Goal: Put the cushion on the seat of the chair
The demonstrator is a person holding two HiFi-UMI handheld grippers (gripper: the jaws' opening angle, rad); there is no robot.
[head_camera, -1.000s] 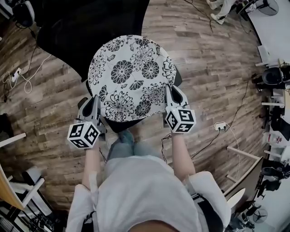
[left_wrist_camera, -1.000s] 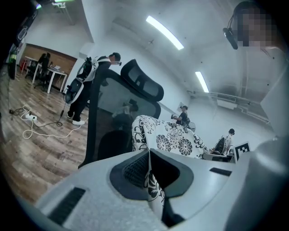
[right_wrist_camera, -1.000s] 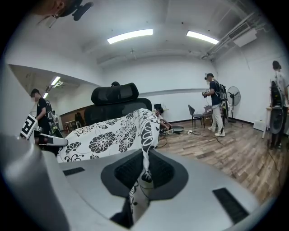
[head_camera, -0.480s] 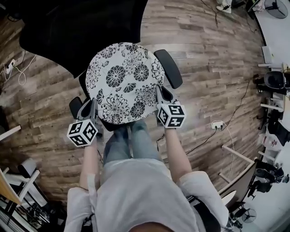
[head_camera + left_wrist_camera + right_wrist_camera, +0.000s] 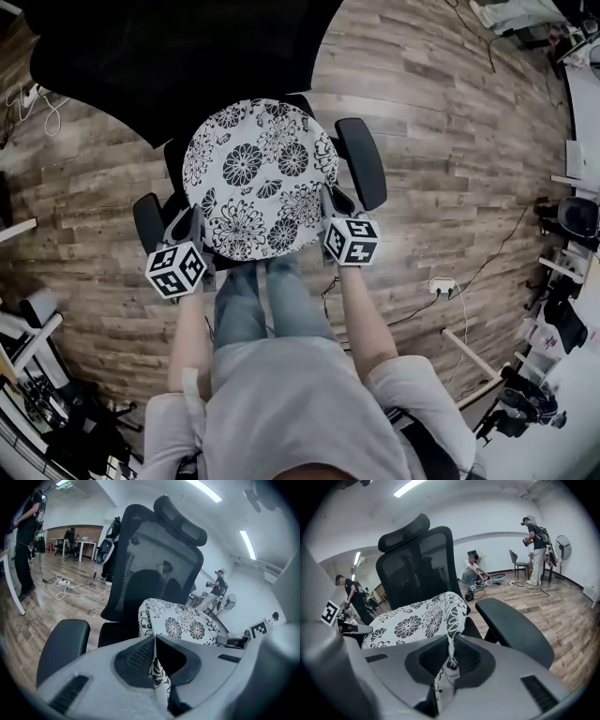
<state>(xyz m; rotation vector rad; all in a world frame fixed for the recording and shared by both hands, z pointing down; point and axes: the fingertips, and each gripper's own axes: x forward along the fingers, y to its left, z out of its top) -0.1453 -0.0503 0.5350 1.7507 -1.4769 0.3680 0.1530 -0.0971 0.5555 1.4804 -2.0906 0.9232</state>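
A round white cushion [image 5: 255,173] with black flowers hangs flat over the black office chair's seat [image 5: 112,631], between its two armrests [image 5: 361,161]. My left gripper [image 5: 195,228] is shut on the cushion's near left edge [image 5: 157,667]. My right gripper [image 5: 330,208] is shut on the near right edge [image 5: 449,656]. The cushion [image 5: 415,618] spans from one gripper to the other in front of the mesh backrest [image 5: 419,566]. Whether it touches the seat I cannot tell.
The chair stands on a wood plank floor [image 5: 450,122]. Its left armrest [image 5: 63,644] and right armrest [image 5: 513,630] flank the cushion. Cables and a power strip [image 5: 441,283] lie on the floor at right. People stand and sit farther off in the room [image 5: 536,550].
The cushion and both grippers have moved over the chair; both armrests now show beside the cushion. Both grippers stay shut on its near edge.
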